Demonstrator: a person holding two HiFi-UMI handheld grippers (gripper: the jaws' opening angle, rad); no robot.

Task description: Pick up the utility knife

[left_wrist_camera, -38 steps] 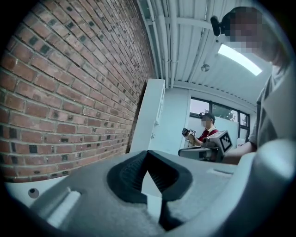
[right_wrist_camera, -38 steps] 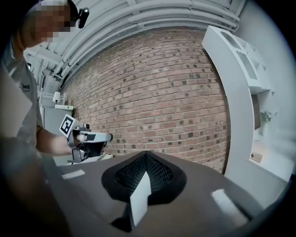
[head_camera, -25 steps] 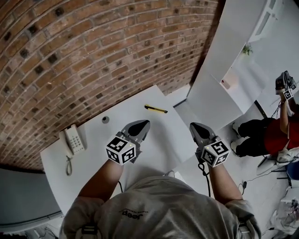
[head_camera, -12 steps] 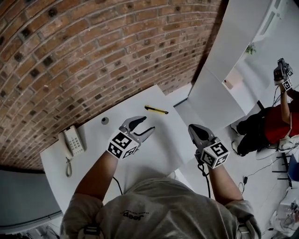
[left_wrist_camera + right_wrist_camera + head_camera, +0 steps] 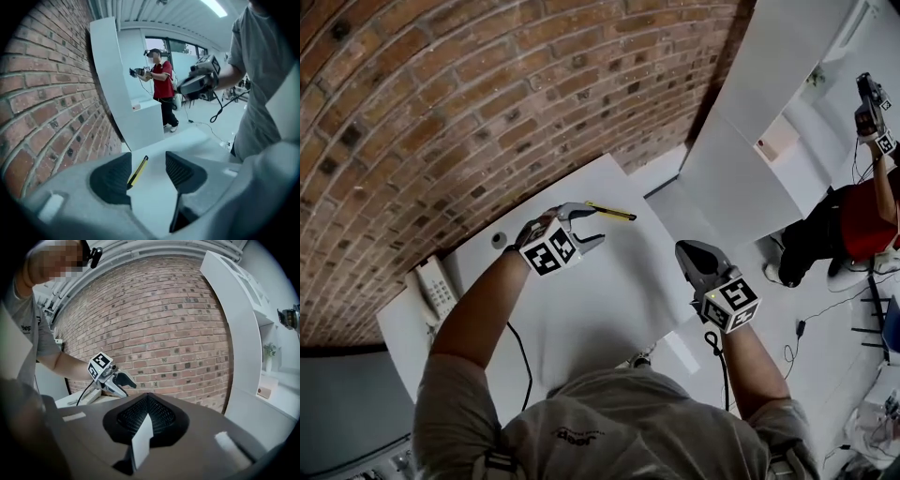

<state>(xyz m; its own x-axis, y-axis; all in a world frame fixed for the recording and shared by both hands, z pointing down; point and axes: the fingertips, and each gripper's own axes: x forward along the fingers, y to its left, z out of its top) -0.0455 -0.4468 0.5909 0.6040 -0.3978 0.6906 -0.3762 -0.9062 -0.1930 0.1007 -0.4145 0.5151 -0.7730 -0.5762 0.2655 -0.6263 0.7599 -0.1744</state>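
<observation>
My left tool [image 5: 149,169] is spread wide around the utility knife [image 5: 138,169], and my right tool [image 5: 147,399] is closed on nothing.

In the left gripper view the yellow-and-black knife lies flat on the white tabletop [image 5: 154,206]. It sits in the gap between the two dark pads, close to the left-hand one, and its near end is hidden behind that pad. Neither pad presses on it. From the head view, the left tool [image 5: 586,227] reaches down to the knife [image 5: 612,214] near the tabletop's far edge by the brick wall [image 5: 441,112]. The right tool [image 5: 694,255] hangs off the tabletop's right side, well apart from the knife. A telephone [image 5: 429,287] sits at the far left of the tabletop [image 5: 581,309].
</observation>
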